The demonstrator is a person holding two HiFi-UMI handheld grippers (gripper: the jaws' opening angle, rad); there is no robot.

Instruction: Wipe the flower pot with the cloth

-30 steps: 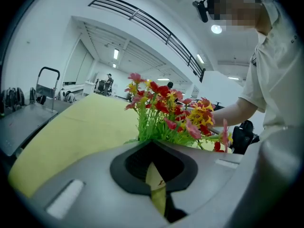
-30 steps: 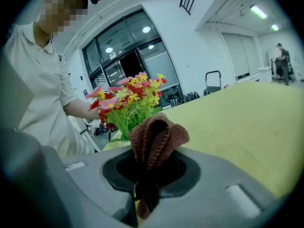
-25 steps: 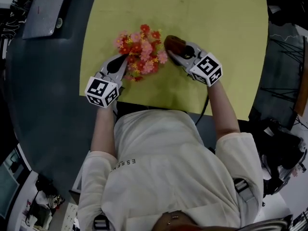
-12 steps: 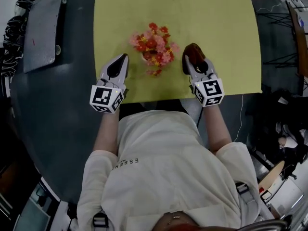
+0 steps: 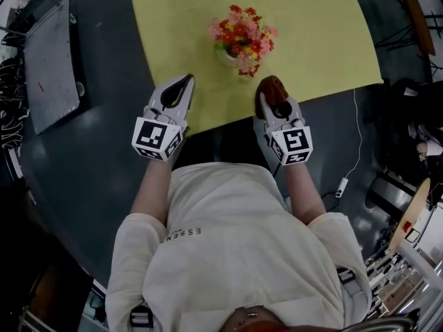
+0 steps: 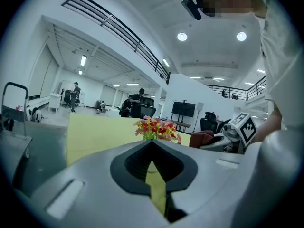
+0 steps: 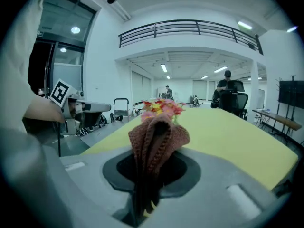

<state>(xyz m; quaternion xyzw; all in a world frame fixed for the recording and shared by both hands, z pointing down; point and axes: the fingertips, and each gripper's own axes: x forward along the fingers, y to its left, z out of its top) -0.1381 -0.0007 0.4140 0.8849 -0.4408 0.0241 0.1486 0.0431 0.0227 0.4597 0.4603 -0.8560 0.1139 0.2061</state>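
1. Flower pot (image 5: pixel 223 56) stood upright on the yellow counter (image 5: pixel 311 33), apart from both grippers.
2. Right gripper (image 5: pixel 266 106) fingers were clamped on the brown cloth (image 5: pixel 273 88).
3. Left gripper (image 5: pixel 184 83) fingers were closed, empty.

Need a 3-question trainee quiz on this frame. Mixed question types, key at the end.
1. Which claw holds the cloth? A) left claw B) right claw C) neither
2. Fill in: the pot stands on a ___ table.
3. True or false: the left claw grips the pot.

Key
1. B. The cloth is pinched between its jaws.
2. Yellow.
3. False. The left claw is shut on nothing and sits apart from the pot, near the table edge.
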